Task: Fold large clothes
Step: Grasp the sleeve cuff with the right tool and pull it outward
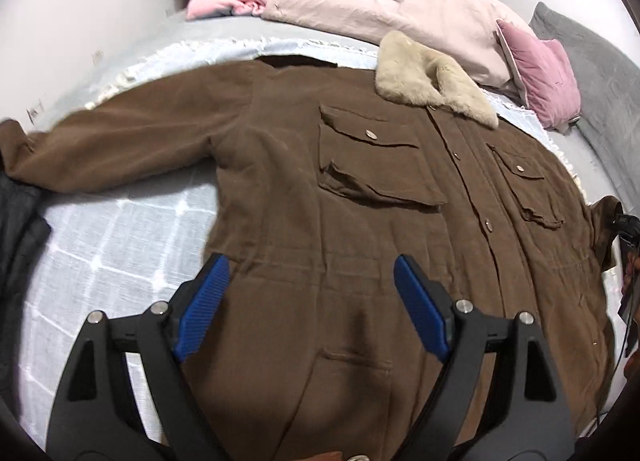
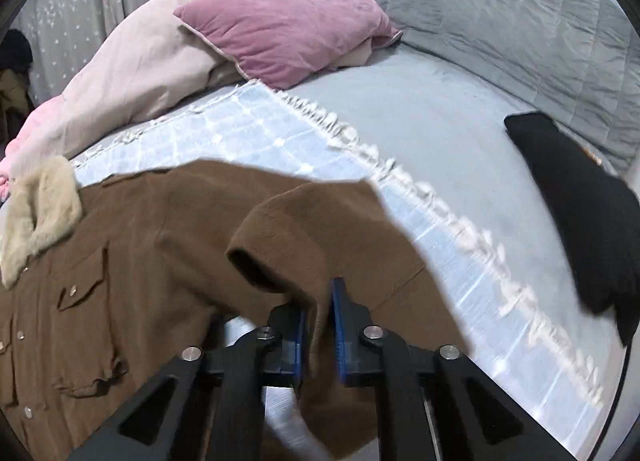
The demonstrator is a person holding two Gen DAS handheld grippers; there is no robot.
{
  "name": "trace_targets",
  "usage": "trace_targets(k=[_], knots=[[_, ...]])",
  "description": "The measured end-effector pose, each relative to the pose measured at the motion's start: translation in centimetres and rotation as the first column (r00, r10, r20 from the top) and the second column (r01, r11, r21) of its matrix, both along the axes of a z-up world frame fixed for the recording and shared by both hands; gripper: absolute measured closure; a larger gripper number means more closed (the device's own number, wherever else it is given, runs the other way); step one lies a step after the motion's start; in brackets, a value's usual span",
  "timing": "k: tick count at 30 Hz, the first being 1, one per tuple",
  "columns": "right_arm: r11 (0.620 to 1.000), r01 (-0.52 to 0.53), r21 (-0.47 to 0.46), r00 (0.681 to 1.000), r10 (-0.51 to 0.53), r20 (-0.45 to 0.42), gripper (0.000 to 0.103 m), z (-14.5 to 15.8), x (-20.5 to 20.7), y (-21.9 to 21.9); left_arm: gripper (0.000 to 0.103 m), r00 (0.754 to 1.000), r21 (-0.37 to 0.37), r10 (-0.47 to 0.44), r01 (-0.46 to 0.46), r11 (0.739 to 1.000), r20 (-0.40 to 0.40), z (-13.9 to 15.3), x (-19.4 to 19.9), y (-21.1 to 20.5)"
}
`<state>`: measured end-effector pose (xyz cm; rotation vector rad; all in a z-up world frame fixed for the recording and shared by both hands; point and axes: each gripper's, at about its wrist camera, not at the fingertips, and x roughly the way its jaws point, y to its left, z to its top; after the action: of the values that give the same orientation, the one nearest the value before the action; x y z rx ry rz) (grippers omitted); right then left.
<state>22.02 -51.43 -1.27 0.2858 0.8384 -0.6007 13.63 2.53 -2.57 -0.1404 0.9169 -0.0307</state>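
A large brown coat (image 1: 340, 201) with a beige fur collar (image 1: 424, 81) lies front up, spread on the bed. One sleeve (image 1: 112, 145) stretches out to the left. My left gripper (image 1: 312, 281) is open and empty, hovering over the coat's lower front. My right gripper (image 2: 320, 313) is shut on the coat's other sleeve (image 2: 320, 229) near the cuff and holds it lifted above the bed; the cuff opening faces the camera. The coat body (image 2: 100, 281) and collar (image 2: 40, 213) show at the left of the right wrist view.
A pale blue checked blanket (image 2: 248, 141) with a white fringe covers the bed under the coat. Pink bedding (image 1: 400, 17) and a pink pillow (image 2: 288, 29) lie at the far side. A black garment (image 2: 580, 205) lies to the right, a dark one (image 1: 20, 245) at the left edge.
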Motion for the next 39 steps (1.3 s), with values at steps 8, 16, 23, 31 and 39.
trace_targets(k=[8, 16, 23, 31, 39], knots=[[0.953, 0.139, -0.27, 0.989, -0.147, -0.008, 0.098, 7.3, -0.8, -9.5, 0.018, 1.0, 0.028, 0.006, -0.005, 1.0, -0.006, -1.6, 0.4, 0.6], [0.854, 0.151, -0.498, 0.976, -0.209, -0.062, 0.098, 8.6, 2.4, -15.4, 0.018, 1.0, 0.016, -0.005, 0.005, 1.0, 0.0, -2.7, 1.2, -1.2], [0.809, 0.067, -0.584, 0.948, -0.235, -0.217, 0.089, 1.6, 6.3, -18.1, 0.018, 0.999, 0.08, -0.043, 0.043, 0.996, 0.0, -3.0, 1.6, -3.4], [0.867, 0.165, -0.47, 0.972, -0.223, -0.07, 0.054, 3.3, 3.2, -18.4, 0.018, 0.995, 0.107, -0.097, 0.092, 0.99, 0.037, -0.9, 2.2, -4.6], [0.96, -0.279, -0.029, 0.954, 0.273, -0.127, 0.049, -3.4, 6.8, -6.3, 0.018, 0.987, 0.133, -0.163, 0.161, 0.978, 0.002, -3.0, 1.8, -7.1]])
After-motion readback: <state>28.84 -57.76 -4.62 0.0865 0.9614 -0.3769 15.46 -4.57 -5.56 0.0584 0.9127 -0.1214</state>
